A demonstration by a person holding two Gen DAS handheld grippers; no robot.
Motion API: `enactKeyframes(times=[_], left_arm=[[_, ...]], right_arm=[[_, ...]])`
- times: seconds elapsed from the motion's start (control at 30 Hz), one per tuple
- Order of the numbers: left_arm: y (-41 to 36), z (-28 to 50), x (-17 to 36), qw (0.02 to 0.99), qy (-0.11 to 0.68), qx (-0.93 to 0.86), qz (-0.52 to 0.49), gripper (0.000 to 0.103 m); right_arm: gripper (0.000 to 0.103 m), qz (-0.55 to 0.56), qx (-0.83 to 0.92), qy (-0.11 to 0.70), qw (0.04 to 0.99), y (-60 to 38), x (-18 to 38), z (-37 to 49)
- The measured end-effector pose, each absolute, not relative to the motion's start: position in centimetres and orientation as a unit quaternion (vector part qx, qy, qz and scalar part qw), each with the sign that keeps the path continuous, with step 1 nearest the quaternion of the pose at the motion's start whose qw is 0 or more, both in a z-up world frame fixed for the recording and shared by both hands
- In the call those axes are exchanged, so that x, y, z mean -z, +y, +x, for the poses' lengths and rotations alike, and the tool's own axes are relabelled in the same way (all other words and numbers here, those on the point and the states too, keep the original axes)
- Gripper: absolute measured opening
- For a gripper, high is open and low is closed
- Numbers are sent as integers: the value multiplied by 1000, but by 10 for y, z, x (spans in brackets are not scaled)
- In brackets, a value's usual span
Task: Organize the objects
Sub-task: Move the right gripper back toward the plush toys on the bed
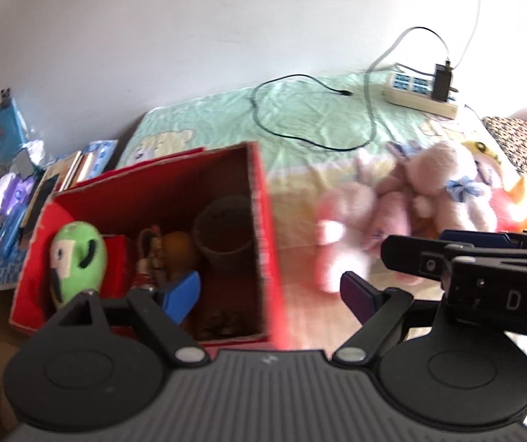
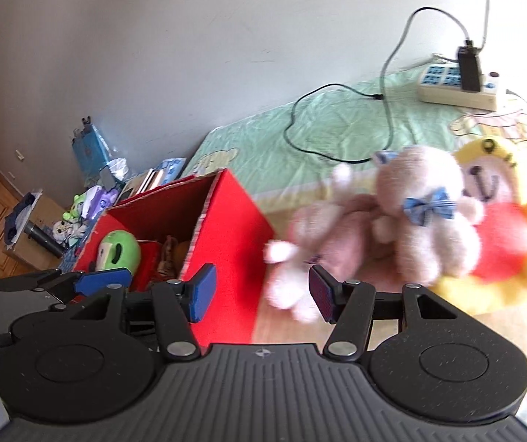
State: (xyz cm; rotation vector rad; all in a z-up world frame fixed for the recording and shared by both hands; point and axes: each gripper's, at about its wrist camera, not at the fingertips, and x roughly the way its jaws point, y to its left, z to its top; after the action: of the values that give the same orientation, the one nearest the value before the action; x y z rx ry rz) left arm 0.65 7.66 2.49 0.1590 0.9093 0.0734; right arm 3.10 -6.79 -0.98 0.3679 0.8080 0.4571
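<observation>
A red cardboard box (image 1: 263,221) (image 2: 234,228) stands open on the bed, holding a green parrot plush (image 1: 77,258) (image 2: 119,252), a woven basket (image 1: 222,235) and other small items. Right of it lie a pink plush rabbit (image 1: 351,221) (image 2: 315,243), a pink teddy bear with a blue bow (image 1: 440,180) (image 2: 425,213) and a yellow and red plush (image 2: 502,243). My left gripper (image 1: 274,294) is open and empty over the box's right wall. My right gripper (image 2: 261,293) is open and empty, just before the rabbit's foot.
A power strip (image 1: 418,92) (image 2: 458,88) with a black charger and a black cable (image 1: 300,125) lie on the green bedsheet (image 1: 318,110) at the back. Books, boxes and small toys (image 1: 13,199) crowd a low surface to the left. A white wall is behind.
</observation>
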Motion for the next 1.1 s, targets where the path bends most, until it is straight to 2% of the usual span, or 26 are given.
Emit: enactKeyframes(times=[0.37, 1.1], left_arm=[[25, 10, -12, 886, 453, -11, 99, 90], [-14, 12, 6, 873, 470, -13, 132, 95]], right_arm=[[59, 190, -176, 391, 883, -112, 20, 22], [59, 190, -145, 402, 884, -150, 37, 14]])
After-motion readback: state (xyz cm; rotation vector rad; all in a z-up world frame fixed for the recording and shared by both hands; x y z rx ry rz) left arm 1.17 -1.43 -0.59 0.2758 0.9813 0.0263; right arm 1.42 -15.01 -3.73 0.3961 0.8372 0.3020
